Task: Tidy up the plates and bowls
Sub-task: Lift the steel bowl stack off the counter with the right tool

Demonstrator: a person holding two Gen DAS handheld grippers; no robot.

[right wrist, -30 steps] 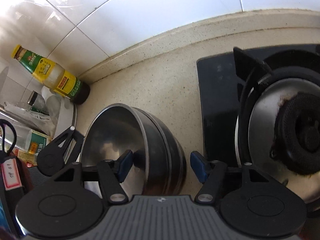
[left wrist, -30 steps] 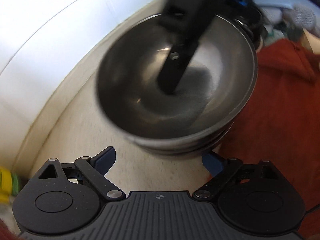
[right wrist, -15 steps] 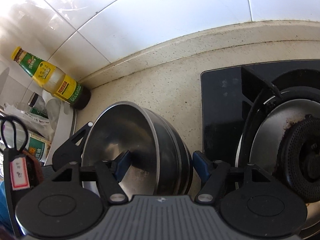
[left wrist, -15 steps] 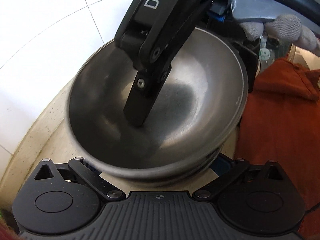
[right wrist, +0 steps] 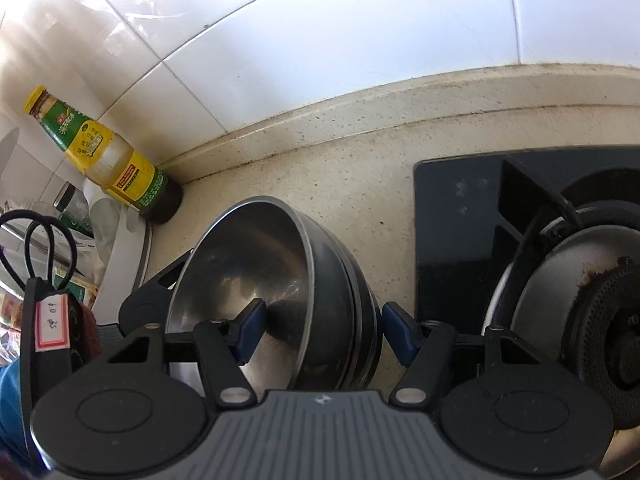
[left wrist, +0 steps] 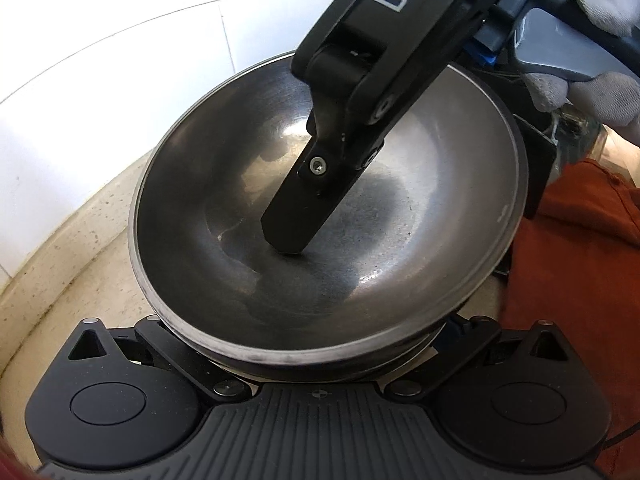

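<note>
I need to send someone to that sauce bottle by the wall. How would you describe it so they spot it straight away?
Start at the gas stove and go left along the beige counter past the stacked steel bowls to where the counter meets the tiled wall. The bottle stands there behind the bowls. It is the only yellow-capped thing there, with a green and yellow label.

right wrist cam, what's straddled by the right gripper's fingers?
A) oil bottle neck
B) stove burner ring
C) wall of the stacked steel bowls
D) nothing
C: one finger of the right gripper sits inside the top bowl, the other outside the stacked steel bowls.
</note>
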